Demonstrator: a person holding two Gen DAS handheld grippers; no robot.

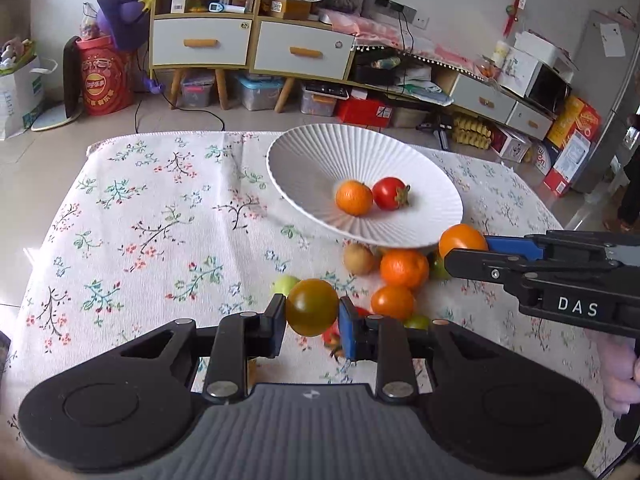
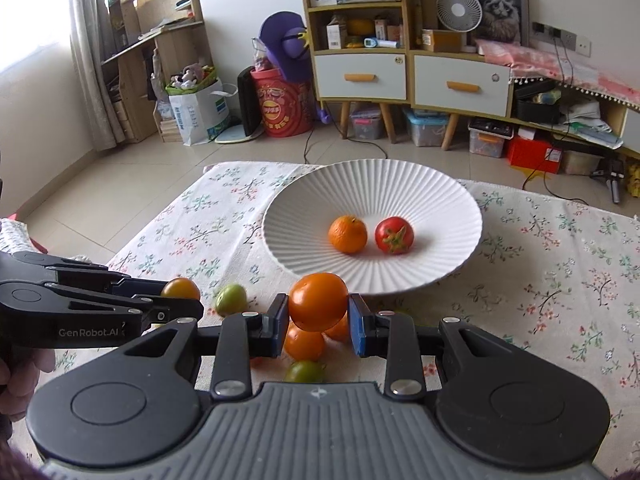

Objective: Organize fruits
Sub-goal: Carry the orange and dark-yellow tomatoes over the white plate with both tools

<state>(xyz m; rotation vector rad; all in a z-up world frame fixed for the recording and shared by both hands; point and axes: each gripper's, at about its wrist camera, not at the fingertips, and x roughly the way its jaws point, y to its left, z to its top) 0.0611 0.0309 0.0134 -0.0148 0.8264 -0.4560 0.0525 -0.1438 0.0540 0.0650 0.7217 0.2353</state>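
Note:
A white ribbed bowl [image 1: 320, 152] [image 2: 432, 200] stands on the floral tablecloth and holds a small orange [image 1: 354, 197] [image 2: 347, 234] and a red tomato [image 1: 390, 193] [image 2: 394, 235]. My left gripper [image 1: 312, 314] is shut on a brownish-yellow tomato [image 1: 312, 307] [image 2: 180, 289], held above the cloth in front of the bowl. My right gripper [image 2: 318, 312] is shut on an orange tomato [image 2: 318, 302] [image 1: 462, 240] near the bowl's front rim. Several loose fruits lie beneath: oranges [image 1: 404, 268] [image 2: 304, 344], green tomatoes [image 1: 285, 285] [image 2: 231, 299] and a brown fruit [image 1: 359, 259].
The table [image 1: 140, 220] is covered with a floral cloth, its far edge just behind the bowl. Beyond it are tiled floor, a wooden drawer cabinet [image 2: 400, 72], a red bucket [image 2: 282, 108] and storage boxes.

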